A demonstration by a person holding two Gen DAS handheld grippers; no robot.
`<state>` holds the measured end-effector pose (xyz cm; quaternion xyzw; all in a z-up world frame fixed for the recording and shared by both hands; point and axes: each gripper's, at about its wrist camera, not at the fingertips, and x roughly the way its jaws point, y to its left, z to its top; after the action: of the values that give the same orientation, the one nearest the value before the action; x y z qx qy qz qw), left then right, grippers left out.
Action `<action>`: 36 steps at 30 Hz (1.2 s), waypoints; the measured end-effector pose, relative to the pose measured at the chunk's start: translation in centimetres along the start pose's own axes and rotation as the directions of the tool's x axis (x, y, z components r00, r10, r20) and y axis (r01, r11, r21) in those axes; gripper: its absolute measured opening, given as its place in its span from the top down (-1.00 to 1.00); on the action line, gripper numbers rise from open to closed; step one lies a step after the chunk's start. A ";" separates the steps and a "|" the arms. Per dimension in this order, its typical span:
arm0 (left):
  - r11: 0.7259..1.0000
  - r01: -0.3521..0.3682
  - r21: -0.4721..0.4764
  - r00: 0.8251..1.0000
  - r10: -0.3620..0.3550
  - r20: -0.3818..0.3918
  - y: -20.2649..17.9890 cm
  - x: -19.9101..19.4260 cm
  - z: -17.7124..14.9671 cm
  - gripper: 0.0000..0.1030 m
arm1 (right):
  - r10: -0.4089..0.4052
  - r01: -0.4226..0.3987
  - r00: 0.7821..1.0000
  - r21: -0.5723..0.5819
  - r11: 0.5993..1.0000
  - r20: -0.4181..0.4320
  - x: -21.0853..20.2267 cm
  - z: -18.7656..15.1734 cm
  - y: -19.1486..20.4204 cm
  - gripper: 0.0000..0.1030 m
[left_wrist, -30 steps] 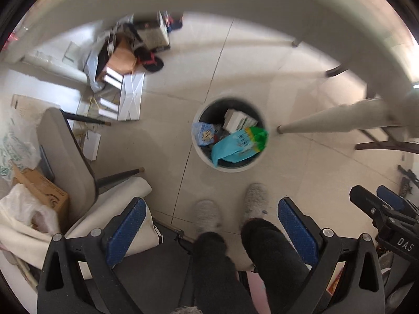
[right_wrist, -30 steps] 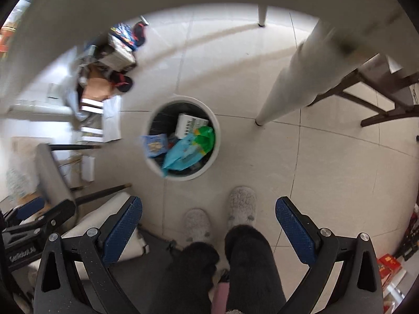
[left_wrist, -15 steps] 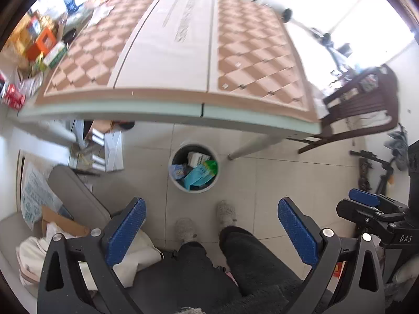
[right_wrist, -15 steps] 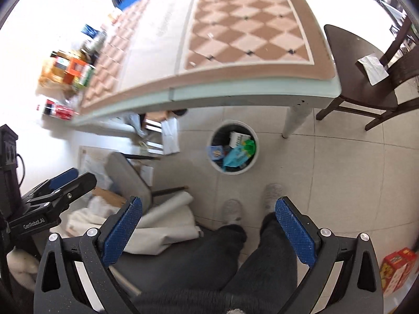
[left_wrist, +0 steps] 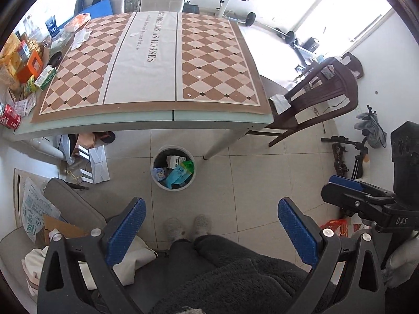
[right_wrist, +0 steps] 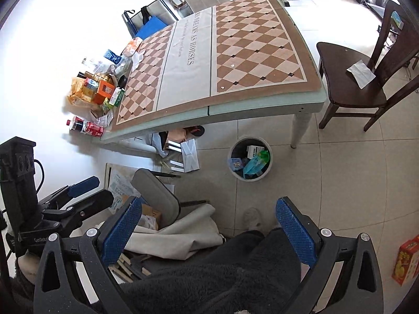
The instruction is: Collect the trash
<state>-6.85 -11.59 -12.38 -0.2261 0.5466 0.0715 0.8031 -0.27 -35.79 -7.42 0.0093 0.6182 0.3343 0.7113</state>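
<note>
Both tools are held high above the floor, looking down on the room. The left gripper [left_wrist: 209, 231] has its blue pads spread wide with nothing between them; the right gripper [right_wrist: 208, 231] is likewise spread and empty.

The bin [left_wrist: 173, 168] stands on the tiled floor at centre frame in the left view, just in front of the table [left_wrist: 146, 116] edge and near its leg. It already holds a white box, a green-and-blue wrapper and a small blue packet. In the right view the bin [right_wrist: 250, 158] sits right of centre.

Likely remaining trash lies at the table's left edge — crumpled paper [left_wrist: 80, 38] in the upper left of the left view, and a heap of packets and boxes [right_wrist: 97, 89] at left in the right view. Which of these are rubbish and which are goods cannot be judged from this height.

Judgement: the step in hand is choosing the next item. To do it well, lower one tool over a single loose piece, pads straddling it — not a pile — and close on its bulk, so thin paper does not slip.
</note>
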 end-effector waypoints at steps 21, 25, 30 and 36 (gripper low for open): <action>0.999 -0.001 -0.054 0.999 0.004 0.048 -0.5 -1.0 -1.3 -1.00 | 0.004 -0.005 1.000 -0.043 0.999 -0.014 -0.2 -0.1 -0.2 -1.00; 0.999 -0.002 -0.050 0.999 0.004 0.046 -0.4 -1.2 -1.6 -1.00 | -0.001 0.000 1.000 -0.049 0.999 -0.017 -0.1 -0.2 0.0 -1.00; 0.999 -0.005 -0.052 0.999 0.008 0.047 -0.4 -1.2 -1.6 -1.00 | 0.003 -0.004 1.000 -0.051 0.999 -0.019 0.0 -0.4 0.1 -1.00; 0.999 -0.008 -0.048 0.999 0.010 0.047 -0.5 -1.4 -2.1 -1.00 | 0.001 -0.003 1.000 -0.068 0.998 -0.027 0.3 -0.6 0.1 -1.00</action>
<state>-9.01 -12.76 -11.64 -0.2413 0.5268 0.0935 0.8097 -0.78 -35.82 -7.79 -0.0189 0.6158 0.3561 0.7026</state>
